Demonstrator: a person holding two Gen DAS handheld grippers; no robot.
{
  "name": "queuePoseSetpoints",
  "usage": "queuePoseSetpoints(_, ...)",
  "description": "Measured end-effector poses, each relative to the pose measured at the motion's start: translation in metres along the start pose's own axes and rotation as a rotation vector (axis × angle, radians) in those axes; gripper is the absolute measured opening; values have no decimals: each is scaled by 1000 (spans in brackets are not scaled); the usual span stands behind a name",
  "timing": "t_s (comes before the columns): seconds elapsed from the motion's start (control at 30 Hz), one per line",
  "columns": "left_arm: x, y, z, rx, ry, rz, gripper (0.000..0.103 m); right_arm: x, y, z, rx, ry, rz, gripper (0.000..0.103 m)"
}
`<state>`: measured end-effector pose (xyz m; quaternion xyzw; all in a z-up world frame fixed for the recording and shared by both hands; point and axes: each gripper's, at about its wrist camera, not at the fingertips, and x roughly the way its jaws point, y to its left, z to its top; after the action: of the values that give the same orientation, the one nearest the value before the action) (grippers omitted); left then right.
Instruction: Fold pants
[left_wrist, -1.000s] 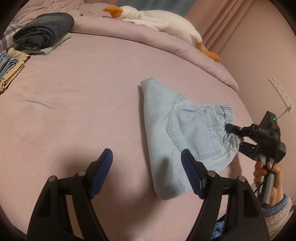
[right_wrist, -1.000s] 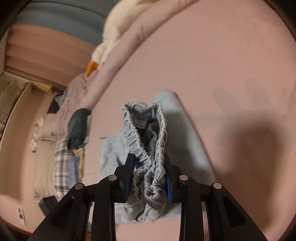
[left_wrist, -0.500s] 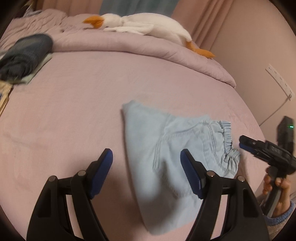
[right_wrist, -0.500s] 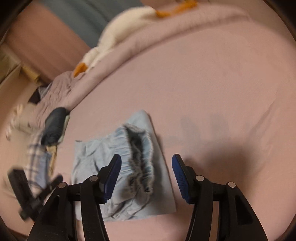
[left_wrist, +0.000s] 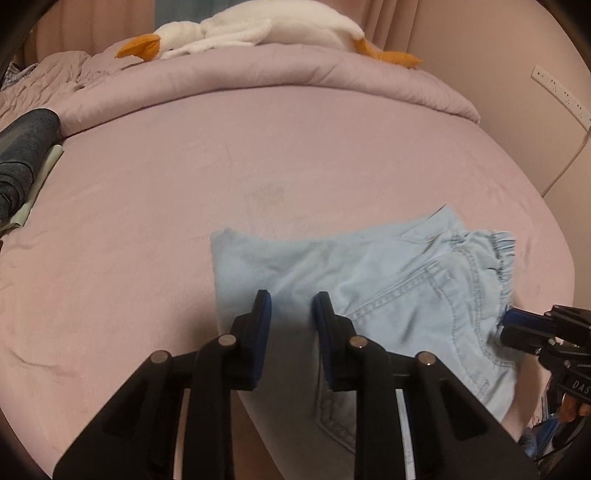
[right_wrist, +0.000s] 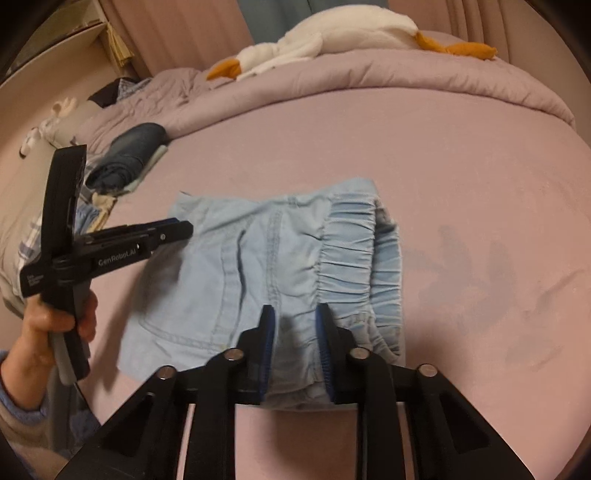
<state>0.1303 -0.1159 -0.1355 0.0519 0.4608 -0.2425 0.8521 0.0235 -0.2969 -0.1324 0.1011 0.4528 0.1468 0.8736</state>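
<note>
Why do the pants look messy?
The folded blue pants lie crooked on the pink bed, with the stretchy waistband bunched and rumpled. The layers do not line up. Nothing looks torn or spilled.

Pink bed (left_wrist: 295, 155), light-blue pants (left_wrist: 369, 273), dark folded clothes (left_wrist: 22, 147), rolled duvet (left_wrist: 258, 74)

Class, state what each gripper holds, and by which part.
Both hold the pants: the right gripper pinches the elastic waistband, and the left gripper appears to pinch the folded end opposite.
</note>
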Motion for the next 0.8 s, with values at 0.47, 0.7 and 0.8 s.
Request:
queuePoseSetpoints(0.47,-22,25,-14,-120,-1,-57,43,-11,55,-12,-130,-11,172,31)
queuePoseSetpoints(0.7,-36,56,-35,-234,18,-48,67,14,111,-30,-219,101,338,40)
queuePoseSetpoints(0.8,-32,64,-34,-283,22,-89,67,23,121,-36,-205,166,391,41)
